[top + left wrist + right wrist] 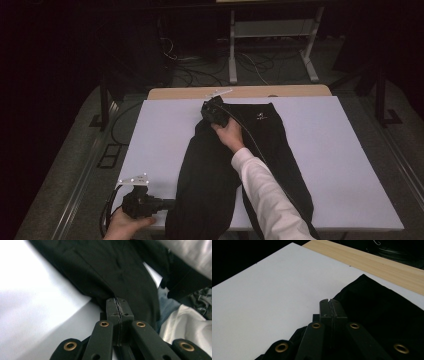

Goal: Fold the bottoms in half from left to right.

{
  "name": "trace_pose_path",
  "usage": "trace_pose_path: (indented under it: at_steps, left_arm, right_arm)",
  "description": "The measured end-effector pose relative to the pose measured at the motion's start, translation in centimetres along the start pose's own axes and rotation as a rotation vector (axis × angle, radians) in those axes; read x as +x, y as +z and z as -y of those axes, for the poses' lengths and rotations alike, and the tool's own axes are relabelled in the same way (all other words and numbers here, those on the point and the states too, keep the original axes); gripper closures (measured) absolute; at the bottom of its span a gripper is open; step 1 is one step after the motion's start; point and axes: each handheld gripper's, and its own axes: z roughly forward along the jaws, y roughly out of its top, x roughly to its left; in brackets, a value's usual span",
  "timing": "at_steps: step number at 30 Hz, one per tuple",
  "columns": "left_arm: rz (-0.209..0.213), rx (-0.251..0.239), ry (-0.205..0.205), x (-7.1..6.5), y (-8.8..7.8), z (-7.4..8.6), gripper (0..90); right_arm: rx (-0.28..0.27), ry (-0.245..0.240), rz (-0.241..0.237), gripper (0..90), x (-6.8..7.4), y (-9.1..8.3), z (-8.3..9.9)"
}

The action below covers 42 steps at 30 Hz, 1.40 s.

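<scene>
A: Where are the black pants [235, 165]?

B: Lying long-ways up the white table [160, 135]. The left tongs [117, 305] pinch the near leg; the right tongs [329, 305] pinch the far waist.

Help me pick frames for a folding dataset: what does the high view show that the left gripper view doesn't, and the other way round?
The high view alone gives the whole layout: the black trousers spread along the white table cover, the right gripper at the waistband, and the small white logo. The left gripper view alone shows, close up, the left gripper with its jaws shut on the fabric edge. Both show the trousers, the white cover and the white sleeve.
</scene>
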Motion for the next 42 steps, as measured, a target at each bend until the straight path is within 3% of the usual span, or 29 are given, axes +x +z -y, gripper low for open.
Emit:
trace_pose_path:
  at_steps: [10,21,32,42]
  left_arm:
    - [0.043,-0.036,0.019,-1.4,-0.1,-1.4,88.9]
    - [0.075,0.001,0.089,-3.6,1.3,-2.5,88.9]
    - [0.087,0.019,0.148,-5.3,2.8,-3.4,88.8]
    - [0.139,0.051,0.183,-6.7,4.9,-4.5,88.7]
  right_arm:
    - [-0.006,0.009,0.02,88.0,-1.1,-1.6,-0.8]
    - [-0.016,0.013,0.028,88.0,-2.0,-2.9,-0.8]
    - [-0.03,0.055,0.045,88.0,-4.0,-5.0,-0.9]
    - [-0.033,0.06,0.073,88.0,-5.8,-7.3,-0.7]
